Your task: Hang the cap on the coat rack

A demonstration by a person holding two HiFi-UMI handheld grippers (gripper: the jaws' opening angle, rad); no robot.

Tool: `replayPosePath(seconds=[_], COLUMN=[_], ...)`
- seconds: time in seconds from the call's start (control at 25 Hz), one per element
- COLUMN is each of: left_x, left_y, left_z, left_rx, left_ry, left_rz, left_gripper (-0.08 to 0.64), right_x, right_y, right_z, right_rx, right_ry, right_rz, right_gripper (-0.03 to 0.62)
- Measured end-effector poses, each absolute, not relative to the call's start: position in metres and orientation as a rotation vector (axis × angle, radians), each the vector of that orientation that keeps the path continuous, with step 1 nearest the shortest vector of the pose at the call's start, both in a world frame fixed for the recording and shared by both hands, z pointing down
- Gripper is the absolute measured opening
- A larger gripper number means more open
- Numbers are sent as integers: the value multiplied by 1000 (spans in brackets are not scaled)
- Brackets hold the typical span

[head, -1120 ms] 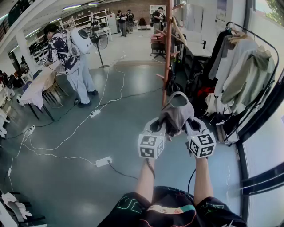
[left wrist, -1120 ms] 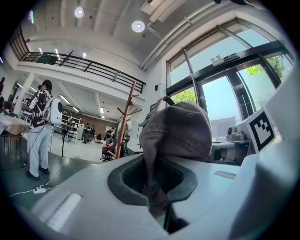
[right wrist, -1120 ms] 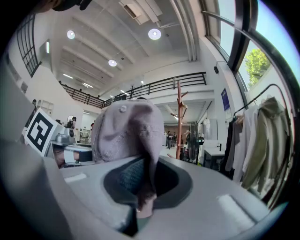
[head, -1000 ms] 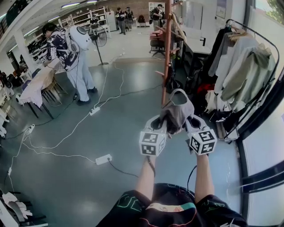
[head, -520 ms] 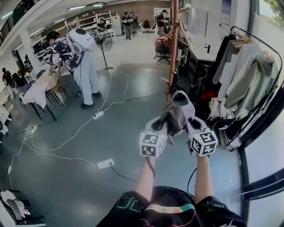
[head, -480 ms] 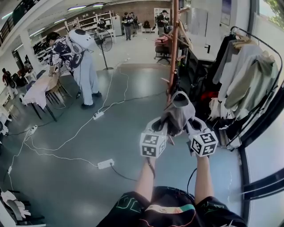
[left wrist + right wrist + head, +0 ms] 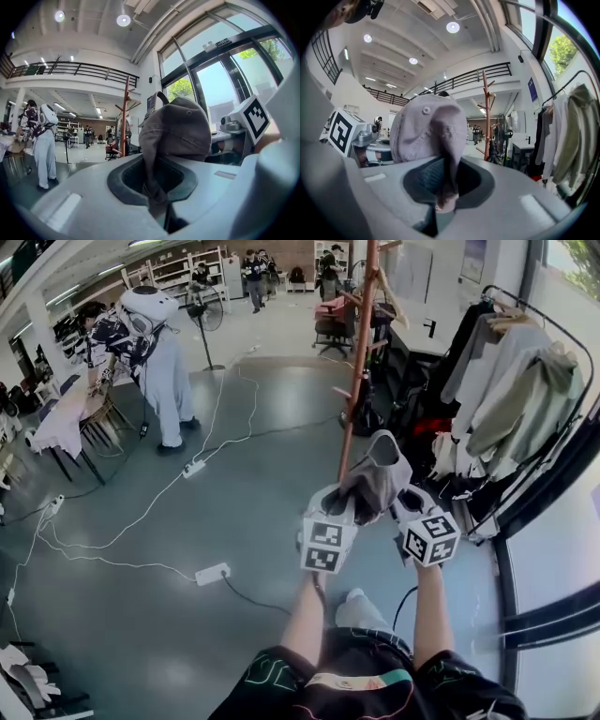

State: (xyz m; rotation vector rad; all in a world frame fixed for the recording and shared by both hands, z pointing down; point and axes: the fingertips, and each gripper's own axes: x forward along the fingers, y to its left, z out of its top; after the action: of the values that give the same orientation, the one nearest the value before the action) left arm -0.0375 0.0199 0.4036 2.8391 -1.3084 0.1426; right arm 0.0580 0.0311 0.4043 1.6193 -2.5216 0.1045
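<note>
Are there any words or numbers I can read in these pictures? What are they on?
Nothing here can be read.
The blue wall sign: too small to read.
The left marker cube and right marker cube: only black-and-white squares, no letters.
The cap: no print showing.
Print on the person's shorts: too blurred.

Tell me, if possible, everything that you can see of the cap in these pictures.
The cap is soft grey-brown cloth with stitched panels, a small button on the crown and a strap arch at the back opening. It is held in the air in front of the person, close to the wooden coat rack but not hung on it. The left gripper and the right gripper each pinch its lower edge between their jaws, which are opening slightly.
</note>
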Motion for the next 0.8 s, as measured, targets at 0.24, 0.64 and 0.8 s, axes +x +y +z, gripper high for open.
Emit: replayPosePath(seconds=[0.24, 0.64, 0.8], left_x=[-36, -30, -15], left_y=[5, -57, -89], left_z=[436, 457, 470], left_rx=[2751, 2688, 2645], left_ry=[-1286, -1237, -1201], left_rz=[158, 117, 103], left_gripper=[43, 44, 45], right_x=[61, 70, 83], right_y=[16, -43, -74], right_z=[431, 454, 463], right_rx=[1600, 1564, 1575], right_ry=[-2517, -2533, -2520], right_rz=[188, 290, 348], right_gripper=[37, 37, 37])
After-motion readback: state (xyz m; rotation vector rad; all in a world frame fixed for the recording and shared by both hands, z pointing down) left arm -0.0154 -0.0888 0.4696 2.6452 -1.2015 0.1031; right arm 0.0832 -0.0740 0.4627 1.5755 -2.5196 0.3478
